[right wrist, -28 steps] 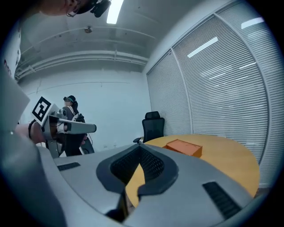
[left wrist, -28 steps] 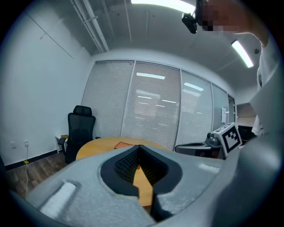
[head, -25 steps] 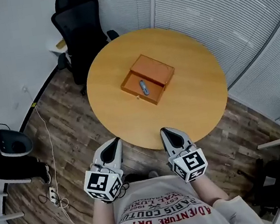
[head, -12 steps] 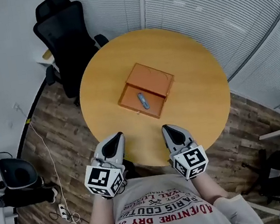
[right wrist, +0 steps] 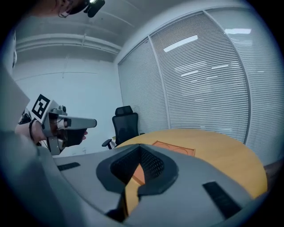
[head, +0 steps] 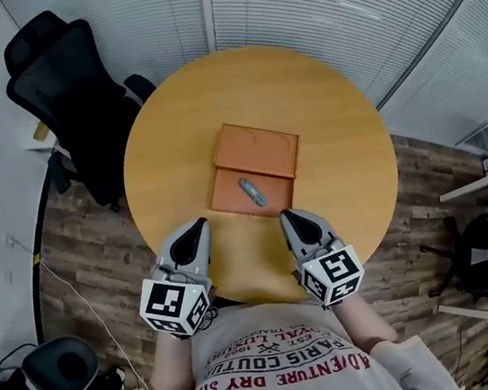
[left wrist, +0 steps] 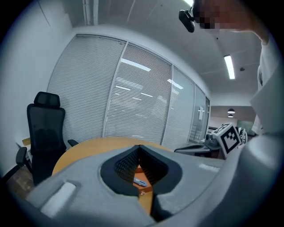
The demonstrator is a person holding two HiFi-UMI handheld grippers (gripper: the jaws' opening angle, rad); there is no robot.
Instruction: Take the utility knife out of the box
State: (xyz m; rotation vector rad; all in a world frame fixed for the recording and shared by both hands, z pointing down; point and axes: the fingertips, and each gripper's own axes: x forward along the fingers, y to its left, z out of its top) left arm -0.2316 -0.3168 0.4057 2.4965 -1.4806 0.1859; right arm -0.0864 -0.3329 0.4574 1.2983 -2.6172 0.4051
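Slatted blinds close off the far side of the room, and a round wooden table stands in front of them on a dark plank floor, with a black office chair pushed up at its far left. A flat orange box lies open near the middle of the tabletop, a little toward the near side. Its lid is thrown back flat on the far side, touching the tray along the hinge. The utility knife, small and grey, lies slantwise inside the tray, alone in it and untouched. A person in a light printed shirt stands at the near edge of the table with a tool in each hand, both held out side by side and pointing toward the box. The left gripper hangs over the near rim of the table, just short of the box's near left corner, with its jaws pressed together at the tips and nothing caught between them; through the gap behind the tips its own view shows the tray and the knife straight ahead. The right gripper is level with it, near the box's near right corner, its jaws likewise closed on nothing. The two grippers are well apart from each other, and neither touches the box.
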